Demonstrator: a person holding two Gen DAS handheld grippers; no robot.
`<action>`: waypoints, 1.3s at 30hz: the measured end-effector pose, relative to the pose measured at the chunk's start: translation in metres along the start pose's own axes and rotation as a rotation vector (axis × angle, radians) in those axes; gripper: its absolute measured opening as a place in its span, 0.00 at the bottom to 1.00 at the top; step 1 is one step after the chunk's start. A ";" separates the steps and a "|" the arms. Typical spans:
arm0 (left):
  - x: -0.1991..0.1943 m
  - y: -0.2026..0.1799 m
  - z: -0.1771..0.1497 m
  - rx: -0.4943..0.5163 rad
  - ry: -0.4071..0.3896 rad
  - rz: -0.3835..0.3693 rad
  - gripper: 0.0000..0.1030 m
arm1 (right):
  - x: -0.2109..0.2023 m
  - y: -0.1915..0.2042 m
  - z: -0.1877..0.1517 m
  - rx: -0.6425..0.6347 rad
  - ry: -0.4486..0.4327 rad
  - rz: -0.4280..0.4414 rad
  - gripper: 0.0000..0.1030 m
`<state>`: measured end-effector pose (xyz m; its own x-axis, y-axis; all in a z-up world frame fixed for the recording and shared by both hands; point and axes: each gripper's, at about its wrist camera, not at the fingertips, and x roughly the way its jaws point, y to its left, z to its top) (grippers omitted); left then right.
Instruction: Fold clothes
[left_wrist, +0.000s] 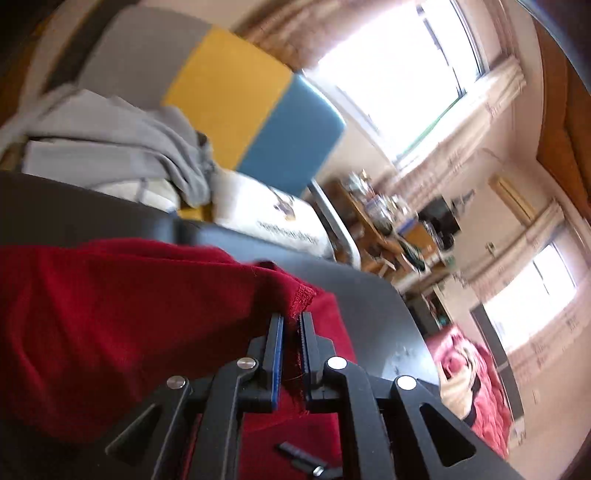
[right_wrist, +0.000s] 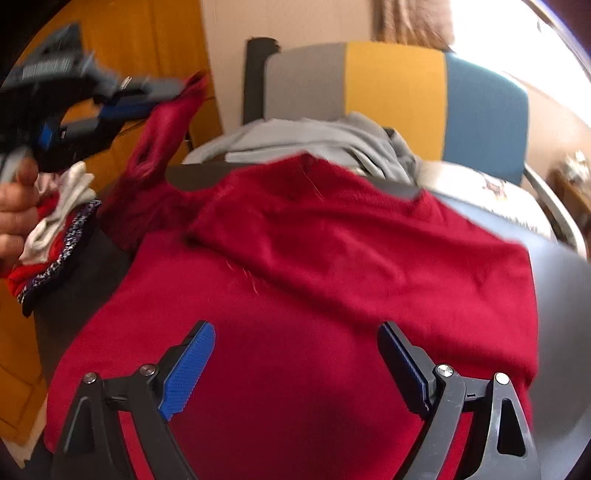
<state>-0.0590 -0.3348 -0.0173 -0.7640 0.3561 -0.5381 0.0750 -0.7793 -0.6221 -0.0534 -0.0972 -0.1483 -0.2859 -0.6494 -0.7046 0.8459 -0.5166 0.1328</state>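
A dark red garment (right_wrist: 314, 280) lies spread over a round grey table (right_wrist: 569, 295), one part folded over the rest. My left gripper (left_wrist: 291, 321) is shut on a hemmed edge of the red garment (left_wrist: 147, 314), with fabric pinched between its blue pads. In the right wrist view the left gripper (right_wrist: 173, 90) appears at upper left, held by a hand (right_wrist: 14, 210), lifting a strip of the red cloth off the table. My right gripper (right_wrist: 295, 332) hovers over the near part of the garment with its jaws wide apart and nothing between them.
A grey garment (right_wrist: 332, 136) is heaped on a chair with a grey, yellow and blue back (right_wrist: 395, 96) behind the table. A pile of red, white and patterned clothes (right_wrist: 55, 225) sits at the table's left edge. Shelves (left_wrist: 388, 221) and windows stand beyond.
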 end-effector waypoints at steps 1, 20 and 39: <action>0.015 -0.002 -0.002 0.003 0.024 0.002 0.07 | 0.000 -0.005 -0.006 0.034 0.000 0.011 0.88; -0.030 0.037 -0.084 0.039 -0.142 0.314 0.24 | -0.012 -0.044 -0.021 0.296 -0.072 0.153 0.55; -0.063 0.119 -0.146 -0.184 -0.155 0.214 0.24 | 0.068 -0.028 0.059 0.261 0.007 -0.035 0.08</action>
<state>0.0914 -0.3753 -0.1403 -0.8055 0.1002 -0.5841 0.3489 -0.7165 -0.6041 -0.1228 -0.1600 -0.1593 -0.3088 -0.6256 -0.7164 0.6908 -0.6653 0.2832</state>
